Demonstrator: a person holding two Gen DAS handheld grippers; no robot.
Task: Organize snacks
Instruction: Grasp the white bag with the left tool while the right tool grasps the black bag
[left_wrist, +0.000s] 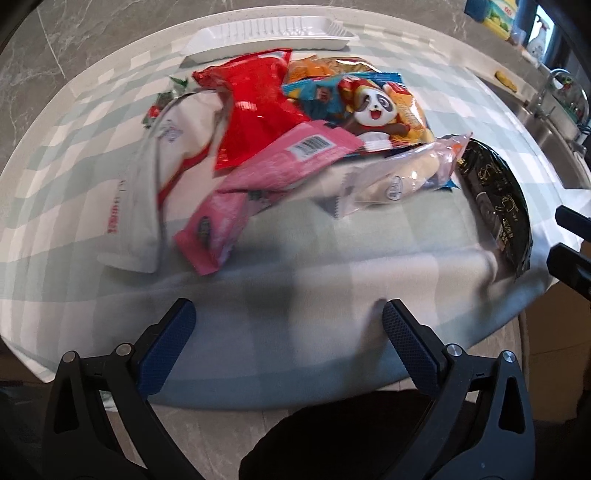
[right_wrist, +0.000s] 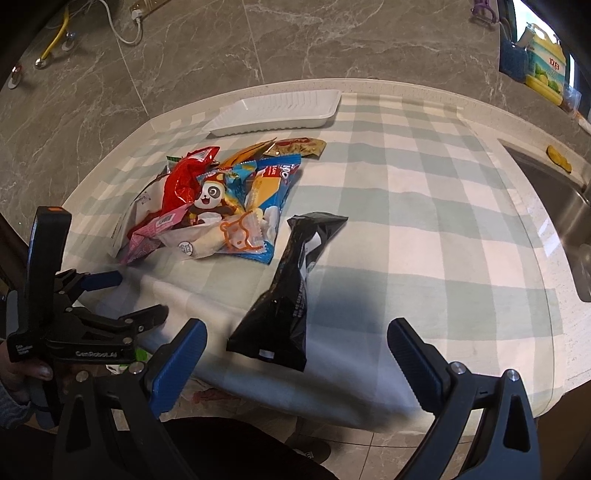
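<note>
A heap of snack packets lies on the checked tablecloth: a red bag (left_wrist: 255, 110) (right_wrist: 184, 181), a pink packet (left_wrist: 258, 173) (right_wrist: 147, 236), a panda packet (left_wrist: 376, 107) (right_wrist: 210, 195), a white bag (left_wrist: 166, 162) and a clear bread packet (left_wrist: 402, 177) (right_wrist: 218, 236). A black packet (left_wrist: 495, 199) (right_wrist: 291, 291) lies apart to the right. A white tray (left_wrist: 266, 35) (right_wrist: 277, 110) stands behind the heap. My left gripper (left_wrist: 288, 332) (right_wrist: 142, 295) is open and empty near the front edge. My right gripper (right_wrist: 295, 354) is open, just in front of the black packet.
A steel sink (right_wrist: 561, 206) (left_wrist: 546, 122) is sunk in the counter at the right. Bottles and cleaning items (right_wrist: 543, 66) stand at the back right. A marble wall (right_wrist: 295, 40) runs behind the counter. The cloth hangs over the front edge (right_wrist: 295, 398).
</note>
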